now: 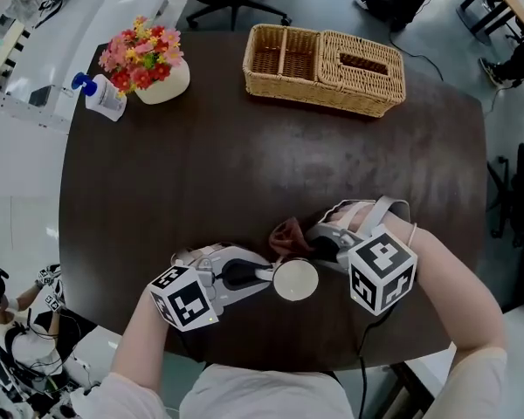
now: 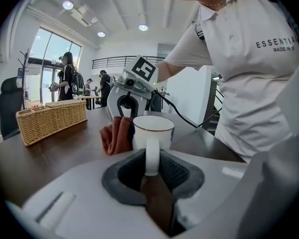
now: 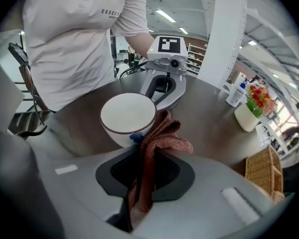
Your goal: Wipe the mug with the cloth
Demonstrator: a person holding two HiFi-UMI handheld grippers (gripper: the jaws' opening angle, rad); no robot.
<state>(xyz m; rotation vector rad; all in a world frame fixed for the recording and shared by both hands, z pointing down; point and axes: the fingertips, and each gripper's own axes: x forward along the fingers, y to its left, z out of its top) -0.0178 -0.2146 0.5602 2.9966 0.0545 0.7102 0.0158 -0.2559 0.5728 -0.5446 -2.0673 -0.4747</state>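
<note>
A white mug (image 1: 295, 279) with a thin dark rim stands upright near the table's front edge. My left gripper (image 1: 264, 275) is shut on the mug's handle (image 2: 152, 156). A reddish-brown cloth (image 1: 288, 236) is bunched against the far side of the mug (image 2: 152, 131). My right gripper (image 1: 319, 244) is shut on the cloth (image 3: 157, 148), which touches the mug's (image 3: 128, 118) outer wall. In the left gripper view the cloth (image 2: 117, 135) shows to the left of the mug, with the right gripper (image 2: 127, 106) behind it.
A wicker basket (image 1: 323, 68) with compartments sits at the table's far side. A white vase of flowers (image 1: 148, 66) and a pump bottle (image 1: 100, 97) stand at the far left. The dark round table (image 1: 201, 173) ends just below the grippers.
</note>
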